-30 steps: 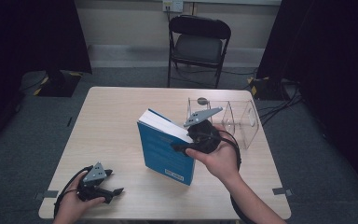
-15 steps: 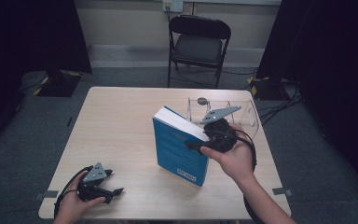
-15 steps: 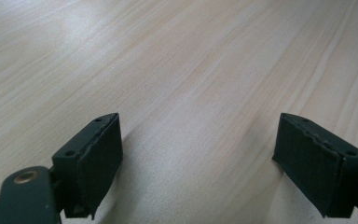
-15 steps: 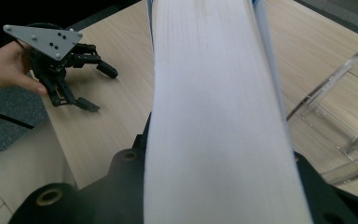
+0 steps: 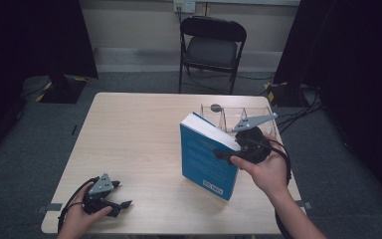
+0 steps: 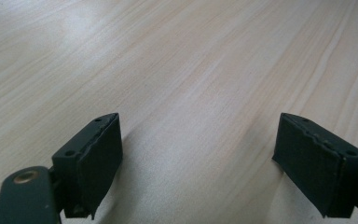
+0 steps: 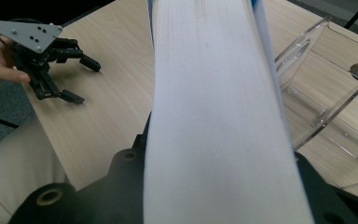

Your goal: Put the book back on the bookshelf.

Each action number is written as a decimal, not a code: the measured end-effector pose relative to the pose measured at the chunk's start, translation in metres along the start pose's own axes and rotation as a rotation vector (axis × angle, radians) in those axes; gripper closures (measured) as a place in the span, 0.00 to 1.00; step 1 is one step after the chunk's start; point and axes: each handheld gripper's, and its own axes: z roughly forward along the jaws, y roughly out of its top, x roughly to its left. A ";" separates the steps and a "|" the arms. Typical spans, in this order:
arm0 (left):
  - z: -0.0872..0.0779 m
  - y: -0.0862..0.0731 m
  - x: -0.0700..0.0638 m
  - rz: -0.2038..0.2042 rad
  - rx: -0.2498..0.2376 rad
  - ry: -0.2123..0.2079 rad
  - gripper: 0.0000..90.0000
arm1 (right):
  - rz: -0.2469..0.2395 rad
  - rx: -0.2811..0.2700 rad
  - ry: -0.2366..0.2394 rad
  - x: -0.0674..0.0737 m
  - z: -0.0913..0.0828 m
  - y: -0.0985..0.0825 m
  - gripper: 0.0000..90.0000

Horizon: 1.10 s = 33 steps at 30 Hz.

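Note:
A thick blue book (image 5: 206, 162) stands on its lower edge on the table, right of centre, tilted a little. My right gripper (image 5: 226, 154) is shut on its white page edge (image 7: 214, 116), one black jaw on each cover. Just behind the book stands a clear plastic divider rack (image 5: 229, 113), whose slanted plates (image 7: 326, 93) are seen beside the pages in the right gripper view. My left gripper (image 5: 122, 205) rests at the table's front left corner, open, with bare wood between its pads (image 6: 93, 163). From the right gripper view the left gripper (image 7: 74, 79) lies far off with its grey plate on top.
The light wooden table (image 5: 139, 129) has broad bare room across its left and middle. A small dark round thing (image 5: 216, 107) lies by the rack's far side. A black folding chair (image 5: 211, 47) stands beyond the far edge. Cables lie on the floor at the right.
My right gripper has carried the blue book to the right, closer to the clear rack. The left gripper has stayed where it was.

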 end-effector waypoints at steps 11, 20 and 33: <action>0.000 0.000 -0.001 -0.010 -0.002 -0.002 0.17 | -0.006 -0.022 -0.038 -0.007 0.003 -0.034 0.69; 0.001 0.000 -0.001 -0.016 -0.002 -0.004 0.16 | -0.013 0.033 -0.054 -0.004 0.001 -0.038 0.65; 0.001 0.000 -0.001 -0.016 -0.002 -0.004 0.16 | -0.027 0.157 -0.079 -0.006 0.014 -0.021 0.60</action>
